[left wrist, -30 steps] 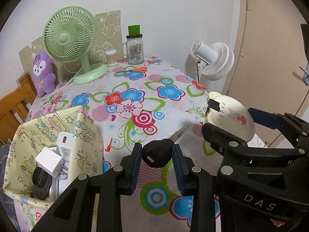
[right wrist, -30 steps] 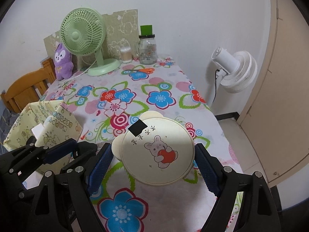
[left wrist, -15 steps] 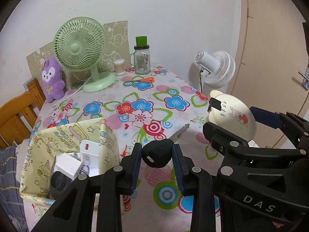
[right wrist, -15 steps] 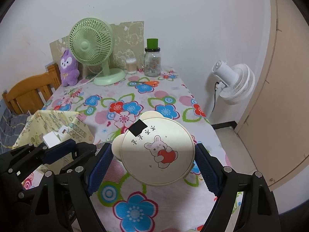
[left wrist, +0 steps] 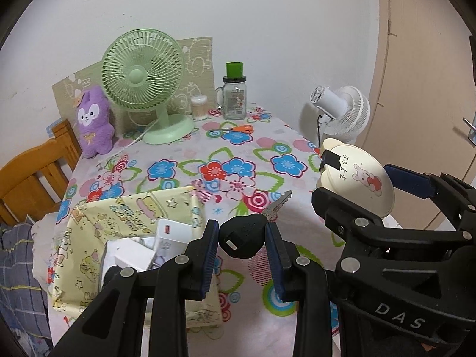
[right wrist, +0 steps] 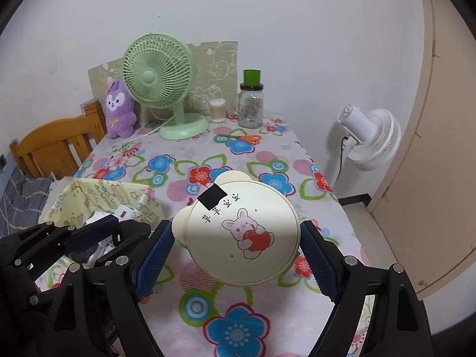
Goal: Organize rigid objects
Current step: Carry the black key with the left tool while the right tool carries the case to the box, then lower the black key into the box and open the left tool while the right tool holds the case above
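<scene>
Right at my left gripper (left wrist: 241,239), jaws are clamped on the black head of a key (left wrist: 242,238), blade pointing away over the table. Just left and below sits the yellow fabric bin (left wrist: 134,208) holding chargers, nearest this hand. My right gripper (right wrist: 236,250) grips the cream bear-eared case (right wrist: 242,233) above the tablecloth (right wrist: 238,327). Open cloth beyond; green fan (left wrist: 142,74) far back.
</scene>
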The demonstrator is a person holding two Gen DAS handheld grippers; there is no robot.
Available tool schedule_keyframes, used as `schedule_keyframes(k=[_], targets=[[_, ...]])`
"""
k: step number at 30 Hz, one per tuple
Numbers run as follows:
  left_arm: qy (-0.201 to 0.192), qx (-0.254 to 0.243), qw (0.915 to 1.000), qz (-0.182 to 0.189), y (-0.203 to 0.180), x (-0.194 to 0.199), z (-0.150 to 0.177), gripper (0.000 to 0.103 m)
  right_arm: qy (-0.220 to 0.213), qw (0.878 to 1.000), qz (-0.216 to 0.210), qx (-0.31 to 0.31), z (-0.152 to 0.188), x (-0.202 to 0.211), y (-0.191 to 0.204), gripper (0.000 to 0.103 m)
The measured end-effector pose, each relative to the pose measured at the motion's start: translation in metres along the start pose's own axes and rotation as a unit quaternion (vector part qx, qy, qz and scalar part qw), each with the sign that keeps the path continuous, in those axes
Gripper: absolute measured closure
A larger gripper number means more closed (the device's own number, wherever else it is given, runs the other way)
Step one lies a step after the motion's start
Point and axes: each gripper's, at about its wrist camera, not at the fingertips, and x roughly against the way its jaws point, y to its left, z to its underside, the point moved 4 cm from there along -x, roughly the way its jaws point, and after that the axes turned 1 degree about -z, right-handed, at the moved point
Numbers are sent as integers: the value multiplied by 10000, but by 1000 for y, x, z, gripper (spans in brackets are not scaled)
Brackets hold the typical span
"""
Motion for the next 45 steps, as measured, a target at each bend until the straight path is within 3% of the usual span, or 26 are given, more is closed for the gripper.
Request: schedule_keyframes(k=[45], targets=[[282,537,9967,-531,128,-26,16,71,304,9950,-750,582,-24,-59,136,17]])
